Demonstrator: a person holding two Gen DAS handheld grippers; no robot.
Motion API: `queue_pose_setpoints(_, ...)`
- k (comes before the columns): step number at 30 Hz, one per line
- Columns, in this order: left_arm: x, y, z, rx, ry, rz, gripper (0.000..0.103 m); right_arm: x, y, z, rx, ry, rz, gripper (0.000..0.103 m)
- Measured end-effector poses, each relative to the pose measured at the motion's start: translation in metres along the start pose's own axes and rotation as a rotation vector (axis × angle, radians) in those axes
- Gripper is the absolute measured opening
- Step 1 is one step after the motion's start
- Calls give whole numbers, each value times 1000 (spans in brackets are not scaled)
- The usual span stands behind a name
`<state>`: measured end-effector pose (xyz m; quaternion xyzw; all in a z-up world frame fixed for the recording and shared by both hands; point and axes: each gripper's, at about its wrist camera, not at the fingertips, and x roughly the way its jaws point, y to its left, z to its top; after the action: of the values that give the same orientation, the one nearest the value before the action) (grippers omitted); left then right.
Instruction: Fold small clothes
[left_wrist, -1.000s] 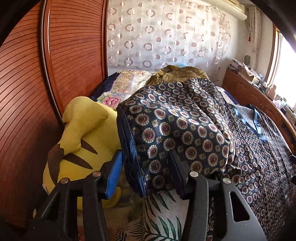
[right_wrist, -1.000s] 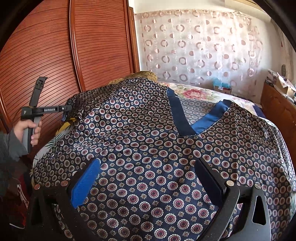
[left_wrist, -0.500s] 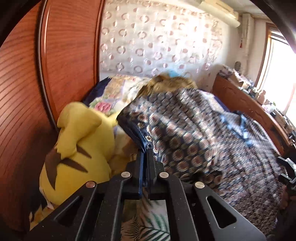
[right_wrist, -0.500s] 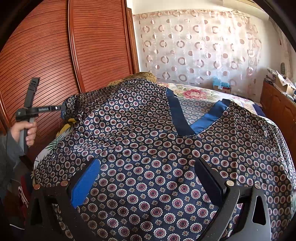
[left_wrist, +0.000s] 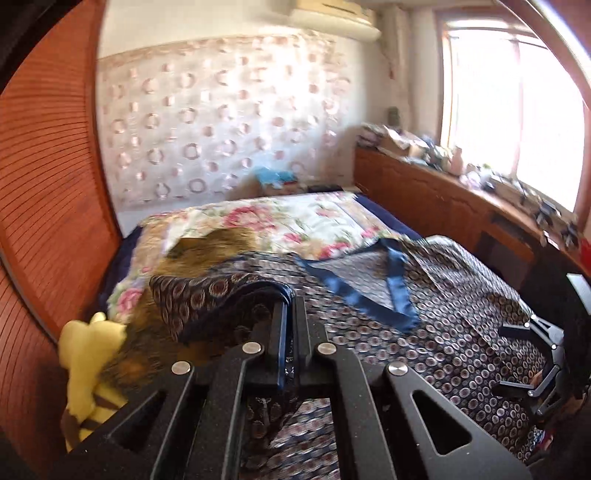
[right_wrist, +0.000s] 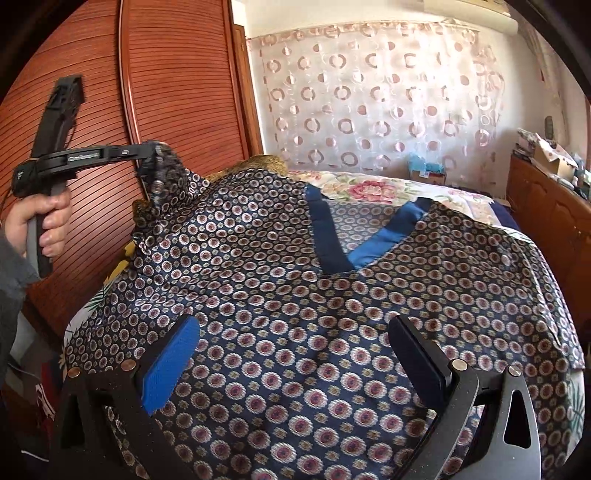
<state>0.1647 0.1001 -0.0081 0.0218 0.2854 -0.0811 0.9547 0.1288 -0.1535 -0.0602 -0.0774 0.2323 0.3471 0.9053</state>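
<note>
So L gripper pinches patterned top sleeve, lifted — R gripper jaws wide above it.

Slatted wooden doors stand close on the left, just beside the left gripper and its raised fold of patterned garment; a yellow plush toy fills the gap between bed edge and doors; wooden cabinet bounds the right side; open air above the flat garment, where the right gripper hovers, fingers spread.
</note>
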Motion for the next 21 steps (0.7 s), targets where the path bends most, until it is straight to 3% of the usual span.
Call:
queue_pose_setpoints(3, 13, -19, 0, 36, 35, 11, 4, -6, -7, -5, 11, -4, -11, 102)
queue_pose_setpoints(5, 13, -19, -1, 21, 42, 4, 15, -8, -13, -7, 21, -2, -17, 102)
queue_pose_setpoints(7, 8, -15, -2, 5, 27, 10, 41, -8, -18, -10, 36, 0, -22, 102)
queue_pose_setpoints(9, 3, -10, -3, -1, 14, 26, 43, -8, -21, -8, 51, 3, -19, 102)
queue_pose_setpoints(11, -3, -1, -5, -16, 9, 50, 52, -6, -21, -7, 59, 5, -19, 102)
queue_pose_setpoints(13, -11, 6, -11, -36, -4, 70, 75, -4, -20, -6, 56, 10, -17, 102)
queue_pose_setpoints(14, -17, 11, -17, -48, -13, 77, 79, -3, -19, -4, 52, 10, -18, 102)
queue_pose_setpoints(21, -35, 23, -56, -100, -19, 129, 81, 4, -11, 13, 5, 6, 15, 99)
